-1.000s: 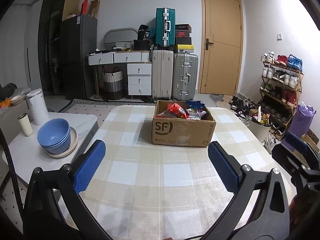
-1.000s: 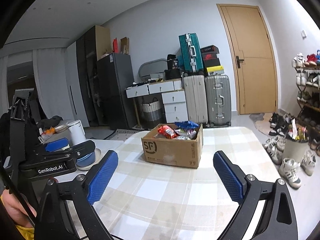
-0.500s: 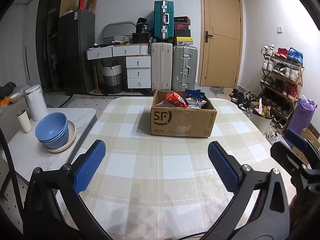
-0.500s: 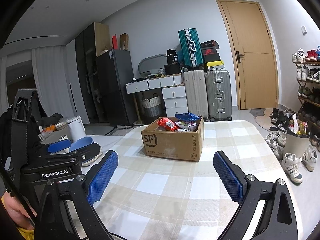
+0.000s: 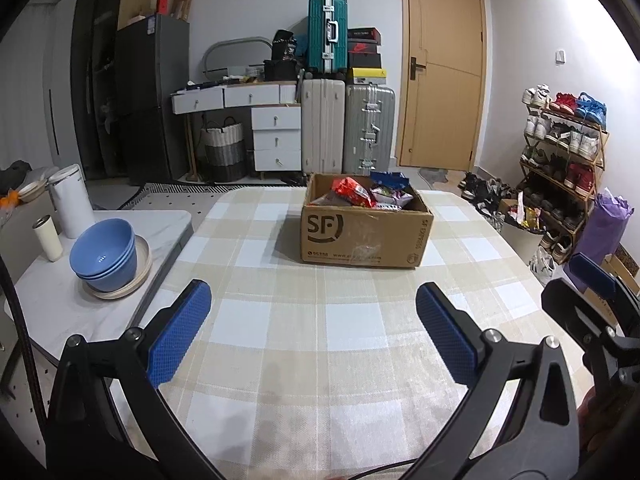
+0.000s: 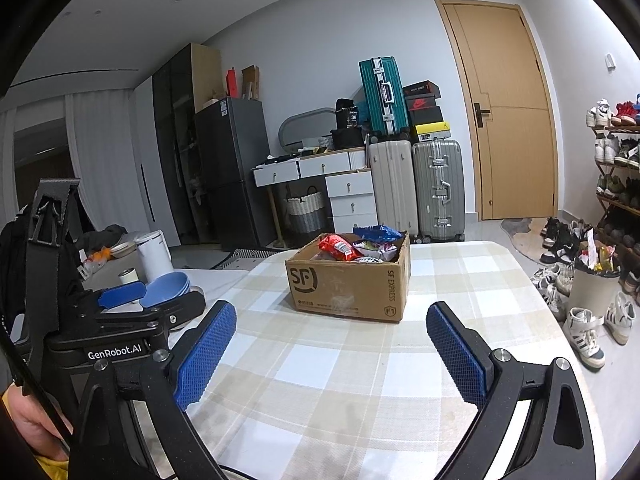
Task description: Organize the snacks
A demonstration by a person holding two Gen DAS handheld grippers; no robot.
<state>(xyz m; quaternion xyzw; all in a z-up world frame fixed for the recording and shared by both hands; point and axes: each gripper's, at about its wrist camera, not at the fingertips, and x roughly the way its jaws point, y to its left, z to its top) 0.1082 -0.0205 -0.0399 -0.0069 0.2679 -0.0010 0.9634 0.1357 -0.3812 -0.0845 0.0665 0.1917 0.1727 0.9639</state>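
the sf express cardboard box of snack packets sits mid-table on the checked tablecloth, at twelve o'clock from both claws. left gripper and right gripper gape empty; the left seems marginally nearer.

Even, soft indoor light, probably from ceiling fixtures, fills both fisheye views; the brown cardboard box drops a faint shadow toward nine o'clock on the beige checked tablecloth. Edges bow and vignette black.
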